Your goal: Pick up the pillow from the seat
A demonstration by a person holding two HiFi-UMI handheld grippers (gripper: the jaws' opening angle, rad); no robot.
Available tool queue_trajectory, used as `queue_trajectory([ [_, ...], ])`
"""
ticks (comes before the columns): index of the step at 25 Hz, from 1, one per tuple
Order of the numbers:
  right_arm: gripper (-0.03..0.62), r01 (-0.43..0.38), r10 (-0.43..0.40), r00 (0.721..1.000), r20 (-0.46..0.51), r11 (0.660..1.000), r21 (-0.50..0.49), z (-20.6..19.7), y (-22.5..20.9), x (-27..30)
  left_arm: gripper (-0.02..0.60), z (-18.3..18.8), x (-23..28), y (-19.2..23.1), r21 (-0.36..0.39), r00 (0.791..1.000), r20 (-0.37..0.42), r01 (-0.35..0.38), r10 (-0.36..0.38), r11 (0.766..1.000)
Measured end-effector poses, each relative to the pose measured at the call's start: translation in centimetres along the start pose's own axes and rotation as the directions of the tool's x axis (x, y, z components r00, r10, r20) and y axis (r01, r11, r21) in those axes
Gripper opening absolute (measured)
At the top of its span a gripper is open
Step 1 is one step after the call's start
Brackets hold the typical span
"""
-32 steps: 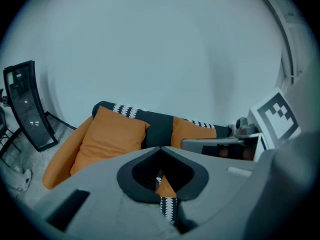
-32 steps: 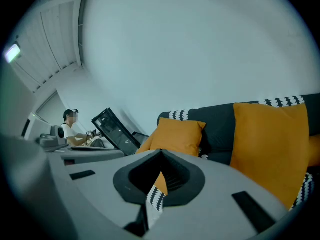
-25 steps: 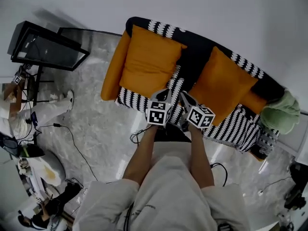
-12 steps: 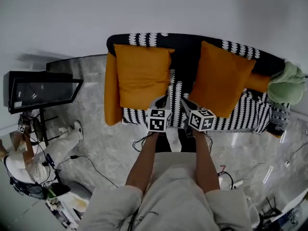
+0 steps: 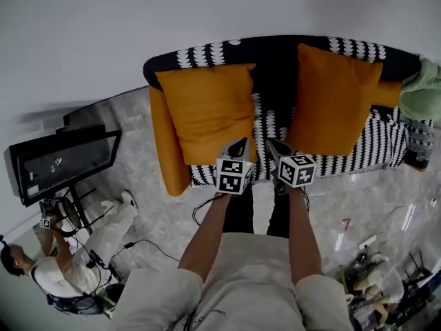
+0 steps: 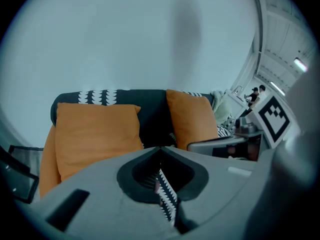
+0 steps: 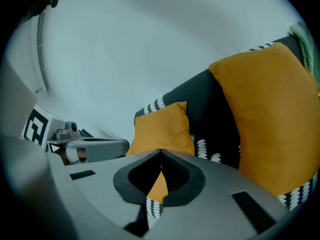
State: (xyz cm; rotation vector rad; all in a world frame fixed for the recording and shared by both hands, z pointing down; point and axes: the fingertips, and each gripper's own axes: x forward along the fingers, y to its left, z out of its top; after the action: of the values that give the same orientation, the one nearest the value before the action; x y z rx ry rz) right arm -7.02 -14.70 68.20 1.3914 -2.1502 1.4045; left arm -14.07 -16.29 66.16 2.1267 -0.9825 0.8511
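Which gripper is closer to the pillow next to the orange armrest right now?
Left. In the head view the left gripper overlaps that pillow at its lower right corner; the right gripper is further right, beside the other pillow.

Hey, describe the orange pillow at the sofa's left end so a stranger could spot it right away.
Find the black-and-white patterned sofa against the pale wall. Two orange pillows lean on its backrest; this pillow is the one beside the orange armrest, while the other pillow sits by the green bundle.
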Motion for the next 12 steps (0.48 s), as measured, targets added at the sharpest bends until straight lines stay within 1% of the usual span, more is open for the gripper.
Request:
queue_trajectory([
  [6,0.008,0.022,-0.022,0.999,-0.028,1.000,-0.005,-2.8,-2.9,4.9,0.009,-2.7,3.8,2.9,0.034,0.999,-0.045,0.025,-0.023,0.999],
  [9,0.008,-0.004,0.004,1.000,-0.026,1.000,0.021,-3.7,-4.4,7.2,0.008,-4.1,6.4,3.9,0.037,0.998,-0.064,0.028,-0.026,0.999],
  [12,0.009,-0.028,0.029,0.999,-0.031,0.999,0.019,-4.6,-6.0,9.1,0.008,-5.7,8.6,4.4,0.040,0.996,-0.080,0.032,-0.029,0.999],
])
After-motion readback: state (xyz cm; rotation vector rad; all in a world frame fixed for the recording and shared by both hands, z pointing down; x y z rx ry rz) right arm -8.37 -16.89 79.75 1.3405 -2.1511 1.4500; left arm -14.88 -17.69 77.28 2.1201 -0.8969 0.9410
